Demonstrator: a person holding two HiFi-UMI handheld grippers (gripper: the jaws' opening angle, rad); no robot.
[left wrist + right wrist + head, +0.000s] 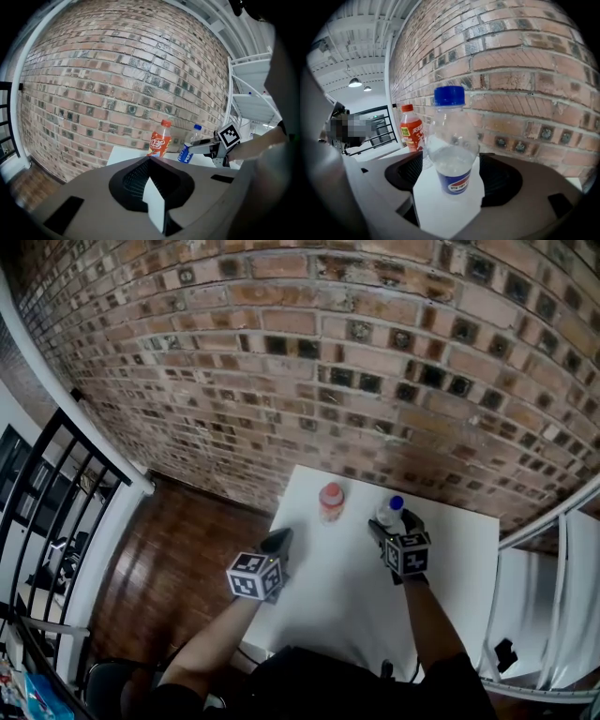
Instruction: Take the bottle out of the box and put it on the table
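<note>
The right gripper (394, 524) has its jaws spread wide. A clear bottle (452, 154) stands upright between them on the white table (356, 606), and the right gripper view shows the dark pads on either side standing off from the bottle's wall rather than pressing on it. The bottle has a blue cap (449, 95) and a blue label (459, 183) low on its body, and it sits centred in the gap, just in front of the gripper's body. Past this gripper's left jaw and a little further ahead, an orange bottle (411, 131) with a red cap also stands upright on the table, apart from the clear one. Directly beyond both bottles rises the brick wall (328, 362), which the far edge of the table meets.

The left gripper (278, 542) has its jaws pressed together with nothing between them. It hovers over the table's near left part, pointing toward the wall. The orange bottle is ahead of it and slightly to its right; the clear bottle and the right gripper lie further to its right. Off to its left, beyond the table edge, are a wooden floor (178, 549) and a black railing (56, 474).
</note>
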